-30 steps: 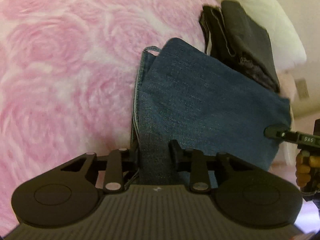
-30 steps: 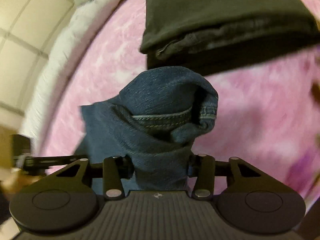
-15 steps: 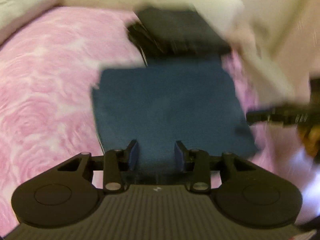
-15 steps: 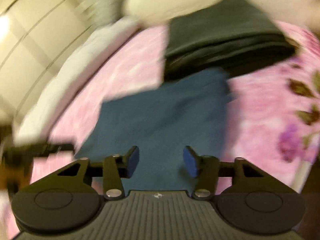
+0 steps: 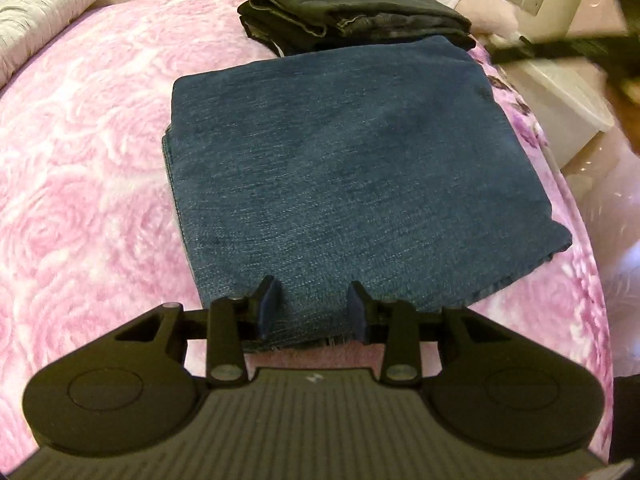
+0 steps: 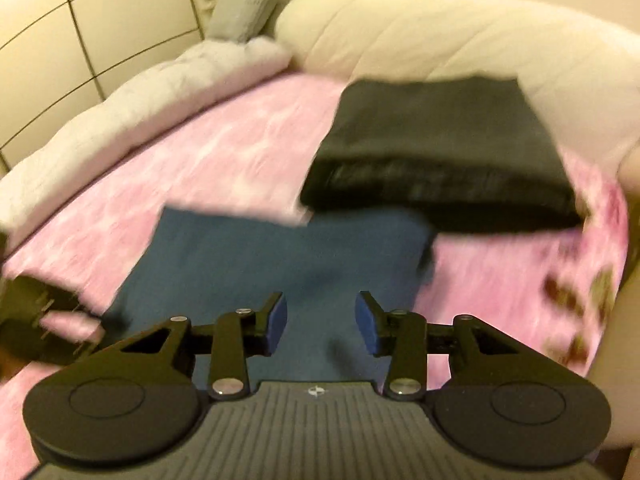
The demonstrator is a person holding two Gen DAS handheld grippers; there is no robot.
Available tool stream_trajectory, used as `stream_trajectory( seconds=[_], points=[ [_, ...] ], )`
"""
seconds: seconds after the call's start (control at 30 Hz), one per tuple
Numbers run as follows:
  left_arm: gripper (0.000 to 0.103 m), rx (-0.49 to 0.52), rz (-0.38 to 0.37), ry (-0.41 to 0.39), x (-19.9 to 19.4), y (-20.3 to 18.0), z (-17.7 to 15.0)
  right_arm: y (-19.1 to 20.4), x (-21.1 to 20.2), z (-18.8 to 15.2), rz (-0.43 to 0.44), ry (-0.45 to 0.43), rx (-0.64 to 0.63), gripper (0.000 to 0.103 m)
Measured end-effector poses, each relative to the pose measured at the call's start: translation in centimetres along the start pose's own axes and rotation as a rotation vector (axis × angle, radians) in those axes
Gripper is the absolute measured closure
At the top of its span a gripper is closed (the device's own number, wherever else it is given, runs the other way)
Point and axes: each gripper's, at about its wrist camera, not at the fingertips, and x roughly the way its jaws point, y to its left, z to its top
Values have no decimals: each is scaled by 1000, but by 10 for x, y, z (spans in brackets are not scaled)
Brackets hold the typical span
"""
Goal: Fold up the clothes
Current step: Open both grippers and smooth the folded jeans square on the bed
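Note:
The blue jeans (image 5: 352,168) lie folded into a flat rectangle on the pink rose-patterned bedspread (image 5: 80,160). My left gripper (image 5: 314,306) hovers over their near edge, fingers apart with nothing pinched between them. In the right wrist view, which is blurred, the jeans (image 6: 280,256) lie under my right gripper (image 6: 322,318), which is open and holds nothing. The right gripper (image 5: 560,46) also shows as a dark blur at the upper right of the left wrist view. Dark folded trousers (image 5: 344,8) sit just behind the jeans, touching their far edge.
Cream pillows (image 6: 440,36) and a pale rolled quilt (image 6: 140,108) line the far side of the bed. A white box (image 5: 560,104) stands on the floor beyond the bed's right edge. Panelled wardrobe doors (image 6: 80,20) rise at the back left.
A second ago both grippers were shut on bunched denim. They have let go and drawn back, and the jeans now lie flat and folded.

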Motion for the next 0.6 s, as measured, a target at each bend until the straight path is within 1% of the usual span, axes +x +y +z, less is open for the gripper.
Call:
stream_trajectory(
  seconds=[0.07, 0.13, 0.17, 0.27, 0.3, 0.37, 0.47, 0.57, 0.6],
  points=[
    [70, -8, -2, -3, 0, 1, 0, -10, 38, 17, -16, 25, 4, 60],
    [69, -31, -4, -4, 1, 3, 0, -28, 83, 22, -39, 122, 39, 60],
    [69, -41, -1, -1, 2, 4, 2, -39, 106, 22, -46, 167, 66, 56],
    [68, -72, 10, 22, 5, 4, 8, -68, 145, 23, 33, 176, 135, 48],
    [68, -78, 14, 33, 6, 4, 10, -70, 150, 25, 44, 185, 126, 46],
    [68, -98, 17, 51, 7, 4, 13, -75, 156, 28, 68, 203, 118, 45],
    [69, -124, 17, 73, 6, 5, 18, -79, 153, 28, 102, 212, 140, 44],
    [69, -127, 13, 80, 0, 5, 20, -86, 142, 29, 132, 206, 187, 45],
    [68, -123, 13, 78, -2, 5, 20, -87, 136, 29, 134, 203, 201, 42]
  ],
)
